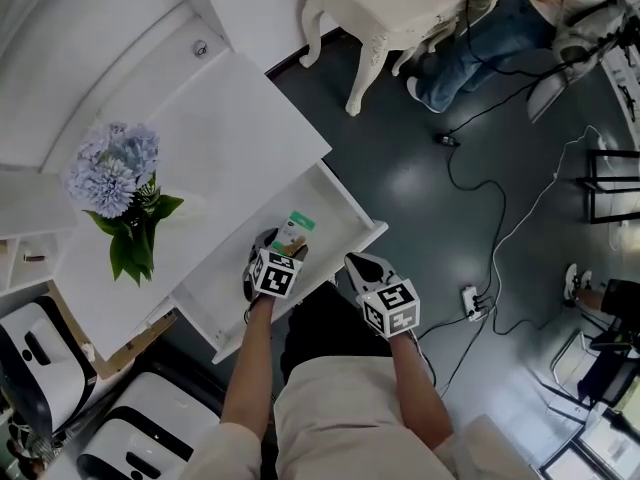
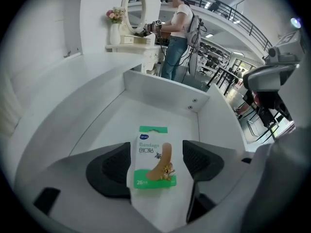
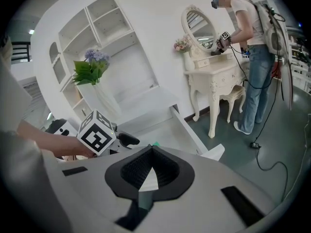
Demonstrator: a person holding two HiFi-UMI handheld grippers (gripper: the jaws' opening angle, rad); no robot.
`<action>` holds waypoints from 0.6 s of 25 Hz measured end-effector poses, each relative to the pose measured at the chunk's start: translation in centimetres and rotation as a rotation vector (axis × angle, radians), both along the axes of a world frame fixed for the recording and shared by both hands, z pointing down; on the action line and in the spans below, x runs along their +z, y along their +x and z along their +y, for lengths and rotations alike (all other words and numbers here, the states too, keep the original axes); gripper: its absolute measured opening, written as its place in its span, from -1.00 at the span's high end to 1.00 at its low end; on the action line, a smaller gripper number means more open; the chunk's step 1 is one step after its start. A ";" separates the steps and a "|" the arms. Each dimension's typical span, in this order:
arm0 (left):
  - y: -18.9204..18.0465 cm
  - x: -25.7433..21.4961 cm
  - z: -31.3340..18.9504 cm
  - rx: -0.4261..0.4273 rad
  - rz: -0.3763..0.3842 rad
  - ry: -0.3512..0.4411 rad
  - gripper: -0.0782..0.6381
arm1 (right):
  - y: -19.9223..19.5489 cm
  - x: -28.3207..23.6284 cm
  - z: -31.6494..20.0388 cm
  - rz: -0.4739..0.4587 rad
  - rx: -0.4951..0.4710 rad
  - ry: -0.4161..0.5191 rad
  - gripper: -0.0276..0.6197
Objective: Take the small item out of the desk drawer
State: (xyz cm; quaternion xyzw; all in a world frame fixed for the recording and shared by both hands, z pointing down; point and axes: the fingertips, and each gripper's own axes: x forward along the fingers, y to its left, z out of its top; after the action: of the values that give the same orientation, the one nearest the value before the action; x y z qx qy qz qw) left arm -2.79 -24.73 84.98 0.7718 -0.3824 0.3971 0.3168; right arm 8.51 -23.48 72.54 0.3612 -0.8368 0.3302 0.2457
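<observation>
A small green-and-white bandage box [image 2: 153, 159] lies flat on the floor of the open white desk drawer [image 2: 160, 89]. My left gripper [image 2: 156, 148] reaches into the drawer with the box between its wide-apart jaws. The left pad sits at the box's edge, while a gap shows beside the right pad. From the head view the box [image 1: 293, 232] lies in the drawer [image 1: 340, 208] just beyond my left gripper [image 1: 283, 240]. My right gripper [image 1: 358, 264] hovers beside the drawer front, shut and empty [image 3: 152, 148].
A vase of blue flowers [image 1: 118, 183] stands on the white desk top [image 1: 230, 118]. White machines [image 1: 40, 358] sit on the floor at lower left. An ornate dressing table [image 1: 390, 8] with a person at it stands behind. Cables [image 1: 480, 238] and a power strip [image 1: 470, 301] cross the dark floor.
</observation>
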 end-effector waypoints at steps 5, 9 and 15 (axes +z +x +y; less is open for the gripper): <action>0.4 2.0 -0.6 -0.023 -0.050 0.004 -0.21 | 1.3 0.5 0.1 0.017 0.012 -0.007 0.84; 0.8 3.6 -0.7 -0.026 -0.075 -0.010 -0.25 | 2.3 1.1 0.2 0.023 0.031 -0.016 0.84; 0.8 5.3 -0.7 -0.040 -0.121 -0.015 -0.27 | 2.8 1.5 0.8 0.030 0.027 -0.028 0.83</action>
State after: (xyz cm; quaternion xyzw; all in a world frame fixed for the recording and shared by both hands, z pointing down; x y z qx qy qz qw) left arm -1.98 -25.38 90.33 0.7361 -0.4134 0.4395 0.3069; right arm 11.26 -22.66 74.09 0.3738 -0.8234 0.3397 0.2588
